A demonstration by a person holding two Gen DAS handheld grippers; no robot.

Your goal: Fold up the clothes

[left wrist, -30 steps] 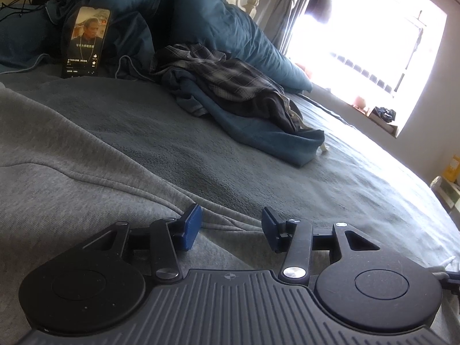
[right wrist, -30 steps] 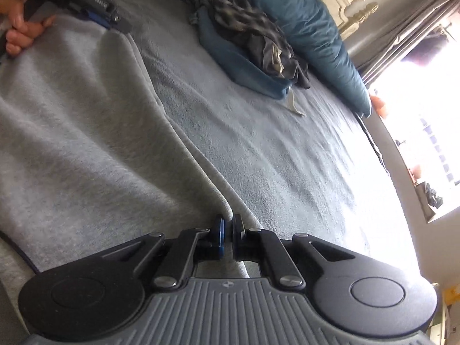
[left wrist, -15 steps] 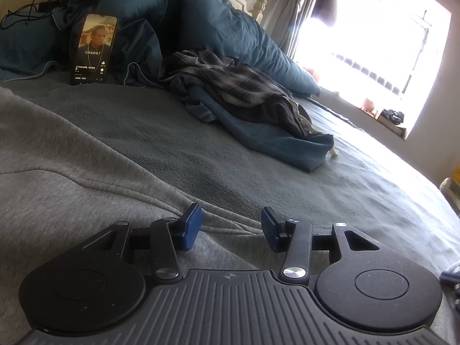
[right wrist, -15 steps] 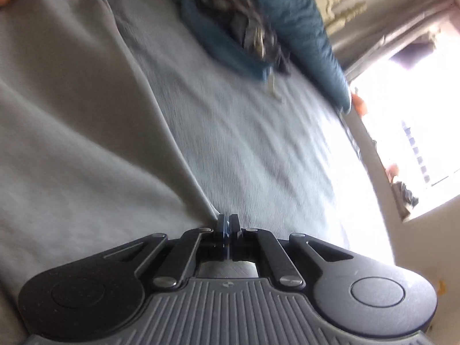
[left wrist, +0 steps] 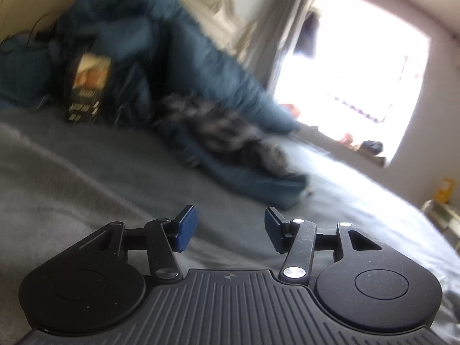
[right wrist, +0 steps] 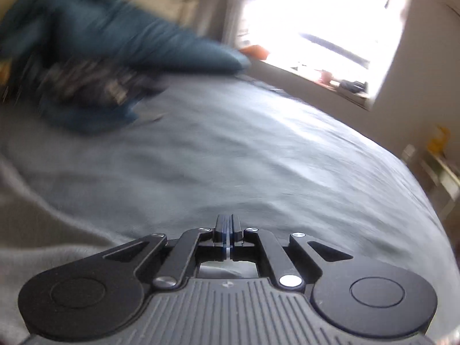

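A grey sweatshirt (left wrist: pixel 43 201) lies spread over the left of the bed, and it also fills the lower left of the right wrist view (right wrist: pixel 43 258). My left gripper (left wrist: pixel 227 225) hovers open above its edge with nothing between the blue pads. My right gripper (right wrist: pixel 228 224) is shut, with the sweatshirt's edge running in under it and pale fabric showing just below the closed fingers. A plaid shirt (left wrist: pixel 218 126) on a blue garment (left wrist: pixel 258 187) lies in a heap further up the bed. Both views are blurred by motion.
A teal duvet (left wrist: pixel 172 43) is bunched at the headboard, with a lit phone (left wrist: pixel 86 86) propped against it. Grey bedsheet (right wrist: pixel 258 158) stretches right toward a bright window (left wrist: pixel 359 57). A yellow item (left wrist: pixel 444 189) stands by the far right wall.
Both grippers have lifted and swung. The right view has turned from the sweatshirt toward the window, with its fingers closed tighter. The left gripper stays open and sits higher off the fabric.
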